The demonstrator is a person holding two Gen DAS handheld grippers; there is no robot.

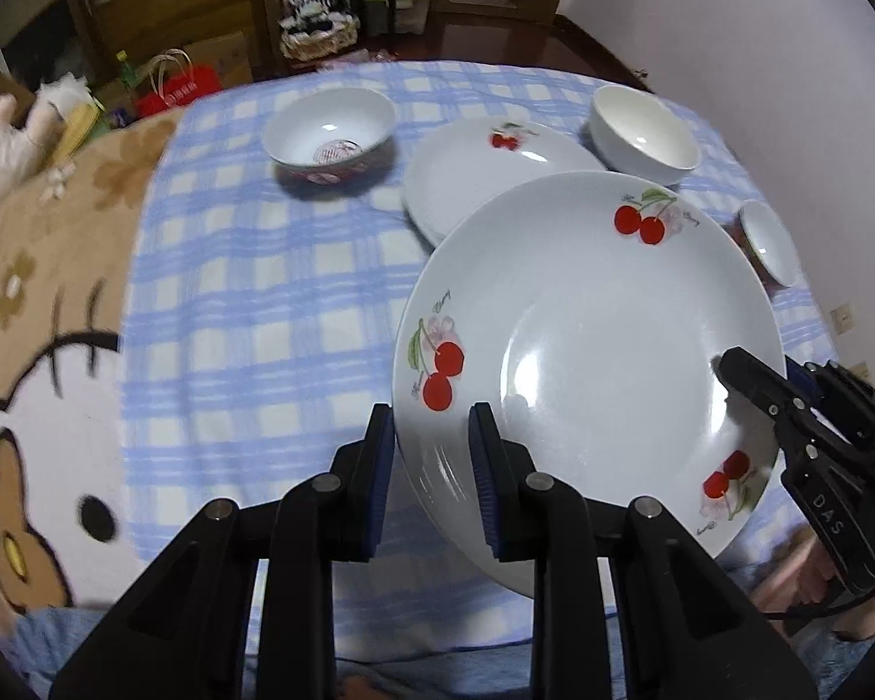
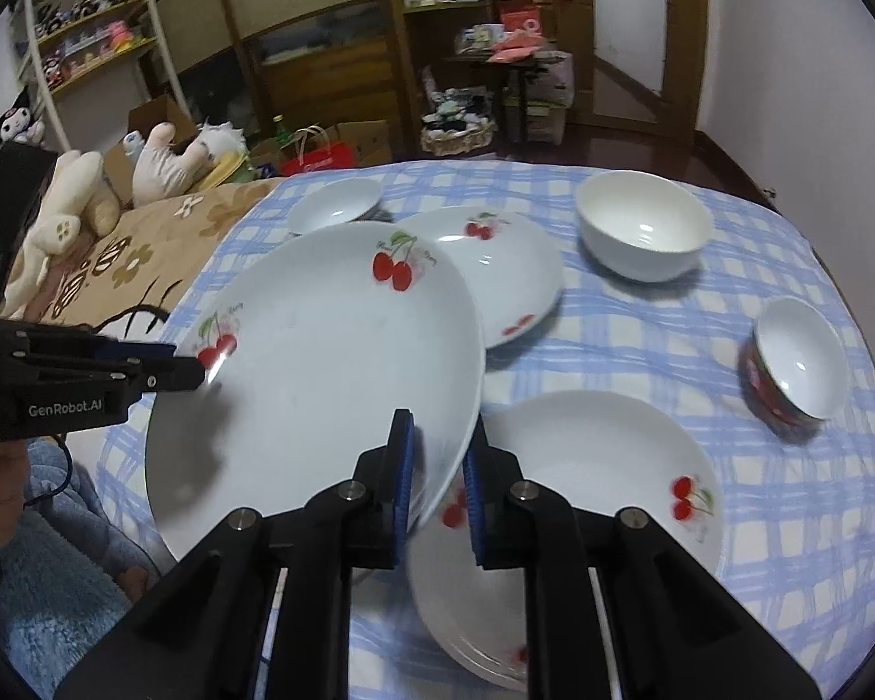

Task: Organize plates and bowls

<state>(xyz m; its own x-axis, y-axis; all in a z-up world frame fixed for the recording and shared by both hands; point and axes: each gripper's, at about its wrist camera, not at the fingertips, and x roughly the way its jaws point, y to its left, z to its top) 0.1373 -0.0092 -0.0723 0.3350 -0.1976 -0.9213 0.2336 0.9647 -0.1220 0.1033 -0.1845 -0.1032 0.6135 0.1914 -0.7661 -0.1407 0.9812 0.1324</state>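
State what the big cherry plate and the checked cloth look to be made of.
Big cherry plate: likely glazed ceramic or porcelain, glossy white, showing sharp light glints and printed cherries. Checked cloth: soft woven fabric, matte, blue and white, lying slightly rumpled.

"DAS" on the right gripper (image 1: 723,376); "GenRobot.AI" on the left gripper (image 2: 195,372).

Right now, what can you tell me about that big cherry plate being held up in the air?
The big plate is round, glossy and white, apparently ceramic, with a shallow well and red cherry sprigs spaced around its broad rim. It is lifted off the blue checked cloth and tilted. The left gripper pinches one rim edge, the right gripper the opposite edge. It hangs above other cherry plates.
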